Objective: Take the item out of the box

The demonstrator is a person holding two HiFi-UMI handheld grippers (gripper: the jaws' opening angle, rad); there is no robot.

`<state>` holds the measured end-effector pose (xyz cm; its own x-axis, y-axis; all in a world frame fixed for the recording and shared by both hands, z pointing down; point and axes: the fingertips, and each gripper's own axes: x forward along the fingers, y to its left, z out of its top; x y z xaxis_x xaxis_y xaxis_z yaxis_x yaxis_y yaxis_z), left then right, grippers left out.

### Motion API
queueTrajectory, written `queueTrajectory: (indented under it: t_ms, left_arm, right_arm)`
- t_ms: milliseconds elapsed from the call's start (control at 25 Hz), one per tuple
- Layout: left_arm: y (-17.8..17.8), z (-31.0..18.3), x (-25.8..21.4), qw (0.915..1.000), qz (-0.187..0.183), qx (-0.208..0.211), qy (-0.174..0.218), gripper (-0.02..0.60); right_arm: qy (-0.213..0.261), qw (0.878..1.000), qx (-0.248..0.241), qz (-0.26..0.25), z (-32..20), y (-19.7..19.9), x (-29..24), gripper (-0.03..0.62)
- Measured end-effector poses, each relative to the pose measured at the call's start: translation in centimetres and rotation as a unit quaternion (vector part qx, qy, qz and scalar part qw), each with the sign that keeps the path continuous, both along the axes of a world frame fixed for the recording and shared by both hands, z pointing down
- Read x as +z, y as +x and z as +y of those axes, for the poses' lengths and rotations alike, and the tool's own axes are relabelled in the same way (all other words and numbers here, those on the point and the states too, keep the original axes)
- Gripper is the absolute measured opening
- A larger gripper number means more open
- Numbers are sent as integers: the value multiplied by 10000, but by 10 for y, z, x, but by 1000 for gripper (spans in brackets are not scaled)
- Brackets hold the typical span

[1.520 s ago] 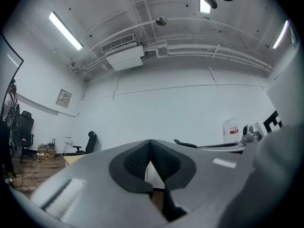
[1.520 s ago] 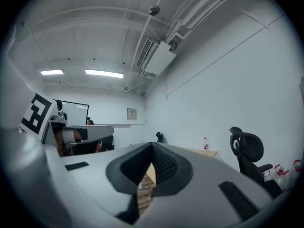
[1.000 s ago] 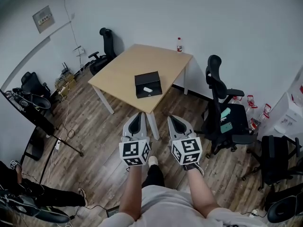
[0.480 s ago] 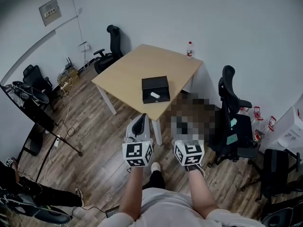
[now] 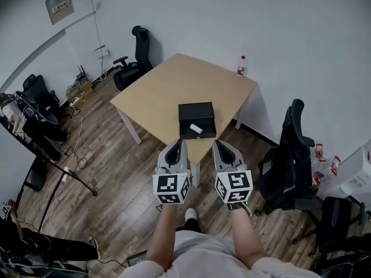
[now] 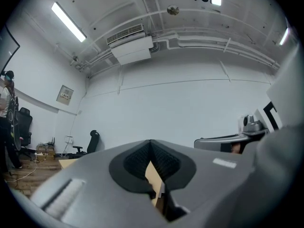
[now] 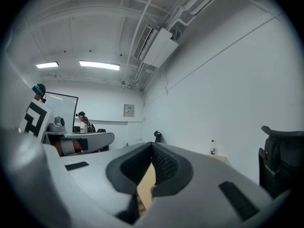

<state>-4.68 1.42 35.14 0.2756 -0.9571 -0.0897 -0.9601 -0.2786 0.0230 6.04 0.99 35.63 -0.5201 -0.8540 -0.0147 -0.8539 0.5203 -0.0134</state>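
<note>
A: While the left gripper point(image 5: 181, 143) and right gripper point(image 5: 217, 145) hang short of the table point(image 5: 168, 88), what's done?

B: Nothing yet. Both pairs of jaws are pressed together, empty. The white item point(image 5: 197, 129) lies in the black box point(image 5: 194, 110), near the table's front edge. Reach, grasp and lift all remain.

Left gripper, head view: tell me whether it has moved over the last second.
Yes. The left gripper has moved forward toward the table; its tips now overlap the table's near corner.
</note>
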Motion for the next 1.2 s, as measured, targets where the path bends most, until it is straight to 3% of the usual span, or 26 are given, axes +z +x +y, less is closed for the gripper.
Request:
queueTrajectory:
  t_ms: [480,1200]
  left_arm:
    - [-57,-116,13,9997,193,141,-74,6]
    - [-64,-204,85,9962,255,376,-738,6]
  right_arm:
    - [-58,9999,-69,146,-112,-68,12,12]
    - [-625,9971,87,413,-212,-74,71,12]
